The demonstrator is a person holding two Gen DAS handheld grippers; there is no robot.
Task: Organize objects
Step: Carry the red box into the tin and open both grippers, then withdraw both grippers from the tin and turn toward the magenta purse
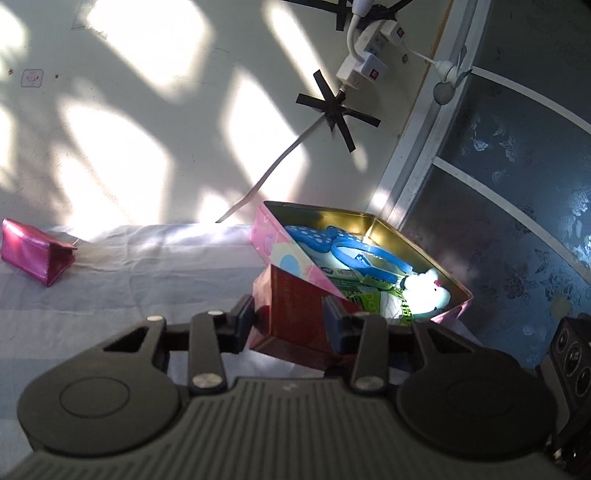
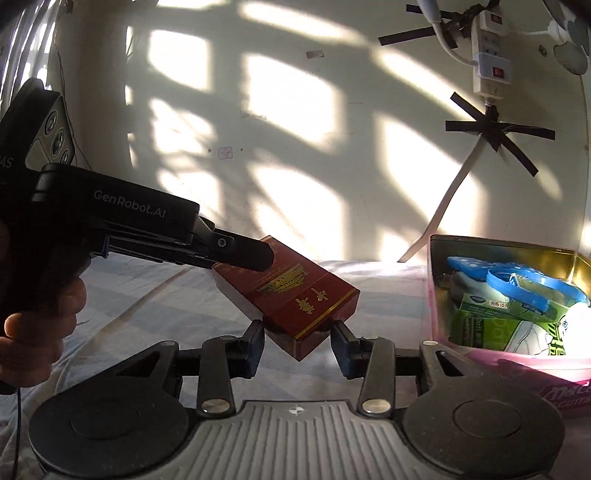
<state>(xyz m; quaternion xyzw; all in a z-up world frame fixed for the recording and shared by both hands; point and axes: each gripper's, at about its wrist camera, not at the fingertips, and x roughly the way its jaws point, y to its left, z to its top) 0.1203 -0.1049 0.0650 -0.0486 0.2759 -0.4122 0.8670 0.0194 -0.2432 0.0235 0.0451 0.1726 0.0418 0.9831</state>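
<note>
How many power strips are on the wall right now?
2. Upper power strip is taped near the top of the wall; lower power strip hangs directly below, above the tape star. Others may sit out of frame.

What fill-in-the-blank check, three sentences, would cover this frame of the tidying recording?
1. Both the left gripper and the right gripper are closed on one dark ____ box.
2. The open tin has a ____ outside and a gold inside.
3. The headband lying in the tin is ____.

Missing words: red; pink; blue
</note>
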